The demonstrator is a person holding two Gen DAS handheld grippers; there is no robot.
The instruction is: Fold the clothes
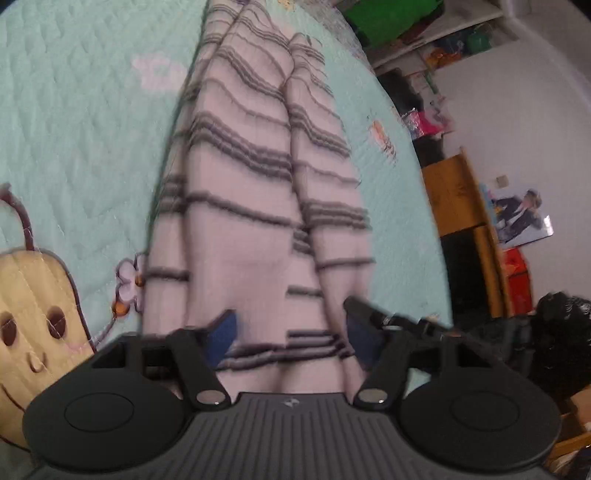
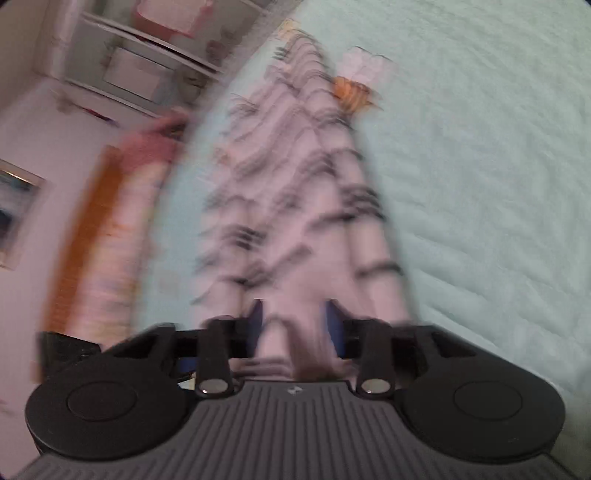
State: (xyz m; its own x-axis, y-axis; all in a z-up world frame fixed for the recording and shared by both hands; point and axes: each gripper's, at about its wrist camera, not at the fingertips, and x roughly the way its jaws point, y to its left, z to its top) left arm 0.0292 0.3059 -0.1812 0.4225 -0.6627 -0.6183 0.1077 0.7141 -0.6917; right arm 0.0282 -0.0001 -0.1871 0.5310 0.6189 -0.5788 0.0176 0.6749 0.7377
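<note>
A pale pink garment with dark grey stripes (image 1: 243, 206) lies stretched lengthwise on a mint quilted bedspread (image 1: 81, 122). My left gripper (image 1: 291, 328) is at the near end, its blue-padded fingers (image 1: 221, 332) spread wide. The cloth runs between and past both of them without being pinched. In the blurred right wrist view the same striped garment (image 2: 295, 192) runs away from my right gripper (image 2: 293, 321). Its blue pads (image 2: 255, 321) stand close together with a bunched fold of the cloth pressed between them.
The bedspread carries a yellow cartoon figure (image 1: 33, 317) at the near left. Past the bed's right edge stand wooden furniture (image 1: 458, 199), cluttered shelves (image 1: 424, 33) and a black bag (image 1: 561, 332). The right wrist view shows white shelves (image 2: 140, 66) and an orange wooden board (image 2: 92, 229).
</note>
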